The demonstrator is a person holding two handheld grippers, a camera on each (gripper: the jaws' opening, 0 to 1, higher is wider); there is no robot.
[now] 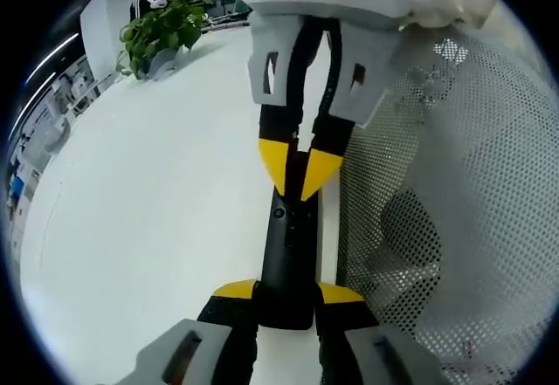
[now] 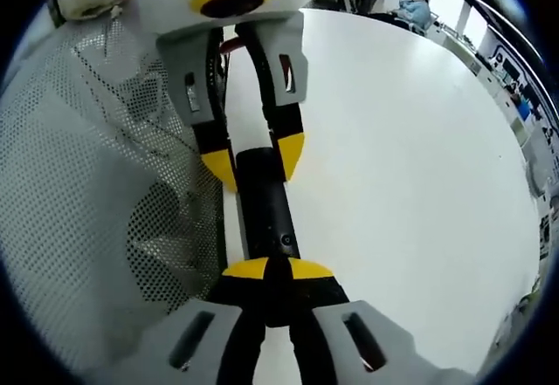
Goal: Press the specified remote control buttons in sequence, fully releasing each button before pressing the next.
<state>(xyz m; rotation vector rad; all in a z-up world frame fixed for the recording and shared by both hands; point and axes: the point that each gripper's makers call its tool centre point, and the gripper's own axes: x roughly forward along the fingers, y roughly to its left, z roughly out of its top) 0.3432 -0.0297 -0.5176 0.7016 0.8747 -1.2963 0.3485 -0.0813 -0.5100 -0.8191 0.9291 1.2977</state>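
Fingers of the left gripper (image 1: pixel 286 296) clamp one end of the black remote control (image 1: pixel 288 254), holding it above the white tabletop (image 1: pixel 148 193) near the edge where a white perforated mesh (image 1: pixel 454 184) lies. Fingers of the right gripper (image 2: pixel 266 273) are closed together, their yellow tips pressed onto the remote's upper face. A potted green plant (image 1: pixel 166 31) stands at the tabletop's far edge.
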